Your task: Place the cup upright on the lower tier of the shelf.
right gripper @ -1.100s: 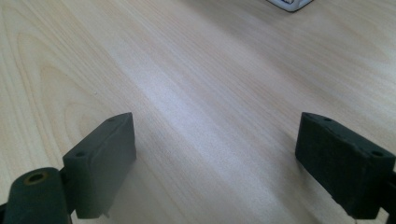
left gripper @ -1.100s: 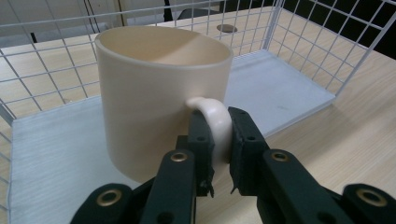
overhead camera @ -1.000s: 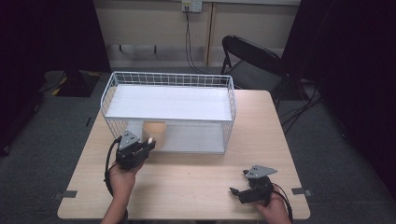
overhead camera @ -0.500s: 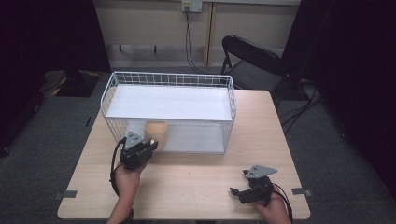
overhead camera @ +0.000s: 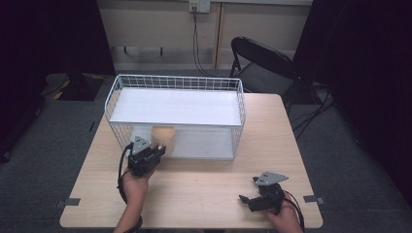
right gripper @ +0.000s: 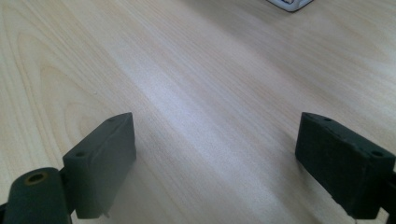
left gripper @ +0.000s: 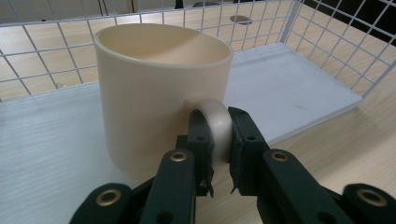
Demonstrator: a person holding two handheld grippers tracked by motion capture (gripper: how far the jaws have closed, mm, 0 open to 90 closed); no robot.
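Note:
A cream mug (left gripper: 154, 88) stands upright on the white lower shelf of the wire basket (overhead camera: 175, 82), at its front left; from above the mug (overhead camera: 163, 136) shows just beyond my left hand. My left gripper (left gripper: 218, 140) is shut on the mug's handle (left gripper: 215, 119), one jaw on each side of it. From above the left gripper (overhead camera: 154, 151) sits at the basket's open front. My right gripper (overhead camera: 248, 200) rests low over the table near the front right edge. Its jaws stand wide apart over bare wood (right gripper: 215, 135), open and holding nothing.
The white wire basket has a white upper shelf (overhead camera: 175, 107) and a lower shelf (left gripper: 289, 88). The wooden table (overhead camera: 204, 179) spreads in front of it. A black folding chair (overhead camera: 257, 63) stands behind the table's far right corner.
My left gripper has moved forward toward the basket, carrying the mug onto the lower shelf. The right gripper has stayed put.

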